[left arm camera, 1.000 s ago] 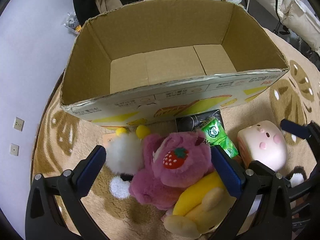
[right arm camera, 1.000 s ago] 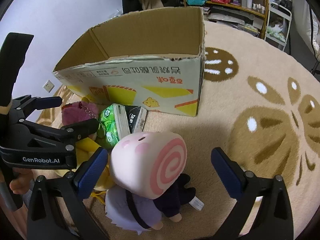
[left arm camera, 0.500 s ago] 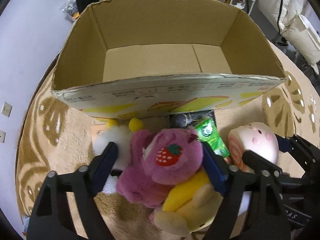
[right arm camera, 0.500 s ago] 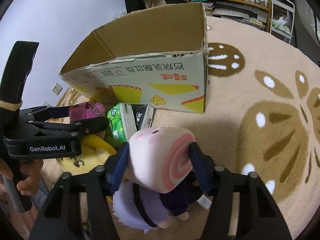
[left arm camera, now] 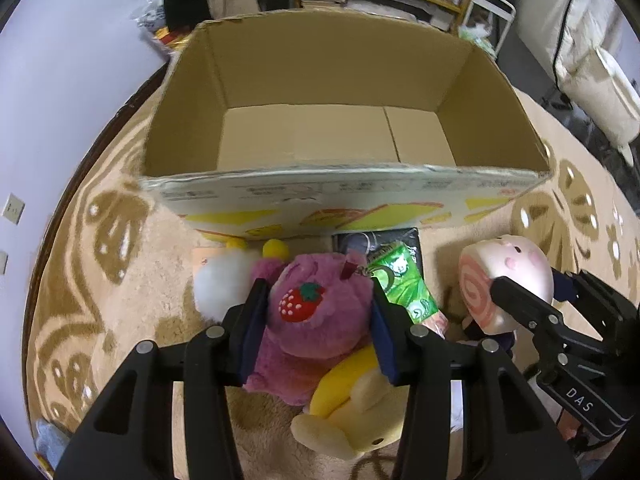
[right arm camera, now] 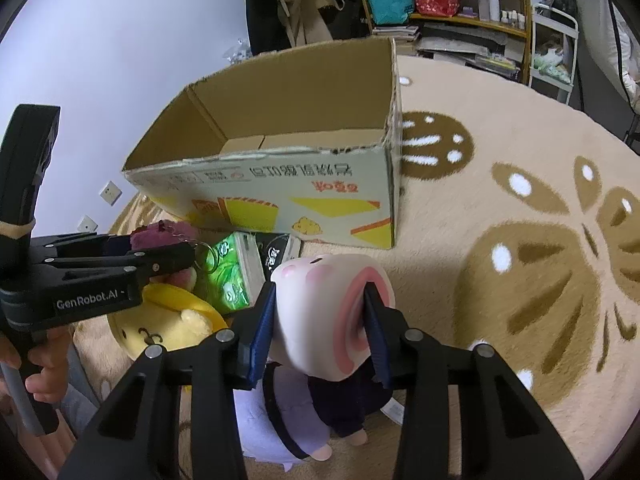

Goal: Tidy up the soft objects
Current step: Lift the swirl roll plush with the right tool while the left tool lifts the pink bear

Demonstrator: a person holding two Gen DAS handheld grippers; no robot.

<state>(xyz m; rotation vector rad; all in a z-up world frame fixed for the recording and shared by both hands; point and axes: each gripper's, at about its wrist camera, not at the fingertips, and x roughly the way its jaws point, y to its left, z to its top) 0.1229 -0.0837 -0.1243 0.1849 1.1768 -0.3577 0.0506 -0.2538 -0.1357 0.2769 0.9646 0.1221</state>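
On the shaggy beige rug (right arm camera: 500,128), patterned with brown blobs and white dots, stands an open cardboard box (left arm camera: 340,80); its plain brown inside shows a bare bottom of folded flaps, and its printed near wall carries yellow wedges and red lettering. Just in front of that wall lies a heap of soft toys.

The left gripper (left arm camera: 318,320) has just been closing, and its blue-padded fingers (left arm camera: 254,332) now press both sides of a fuzzy purple plush (left arm camera: 312,332) with a red strawberry stitched on it; the fur bulges between the pads. Under the purple plush lies a smooth yellow plush (left arm camera: 352,408) with pale cream limbs, and beside it a white fluffy ball (left arm camera: 220,284) topped with yellow pompoms. A glossy green packet (left arm camera: 400,280) and a dark packet (left arm camera: 360,242) lie against the box wall.

The right gripper (right arm camera: 320,324) has also just been closing; its fingers (right arm camera: 262,332) squeeze a rounded, cream-pink roll-shaped plush (right arm camera: 320,308) with a pink spiral on its end and rosy cheeks, denting the spiral face. Beneath it rests a doll (right arm camera: 288,412) in lilac and navy cloth. A person's hand (right arm camera: 44,364) grips the left gripper's handle near the rug's left edge.
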